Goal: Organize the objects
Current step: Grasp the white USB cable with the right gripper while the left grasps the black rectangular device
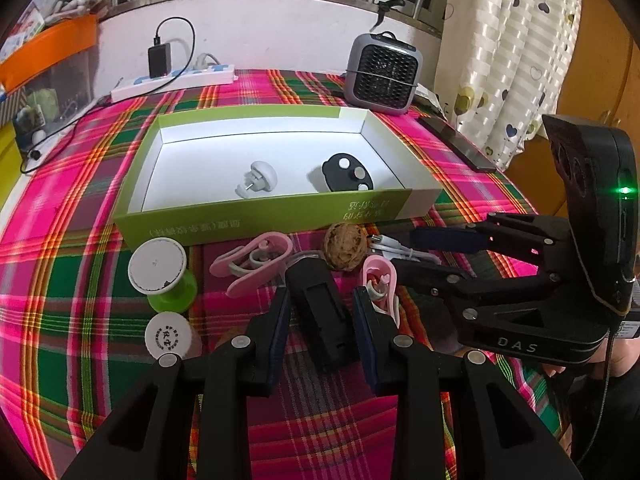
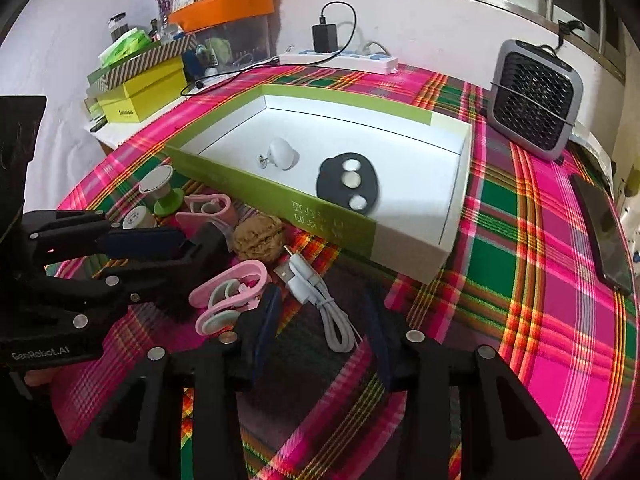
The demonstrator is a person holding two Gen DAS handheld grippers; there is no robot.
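In front of the green box (image 1: 256, 222), the left gripper (image 1: 322, 300) is held low, fingers spread wide around a black block (image 1: 320, 312) whose long side points toward the box.

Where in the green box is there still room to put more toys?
The green-and-white cardboard box is bare along its back wall and its left end, beside the white knob. The black oval disc with three white dots fills the front right. Outside, by the walnut, it is crowded.
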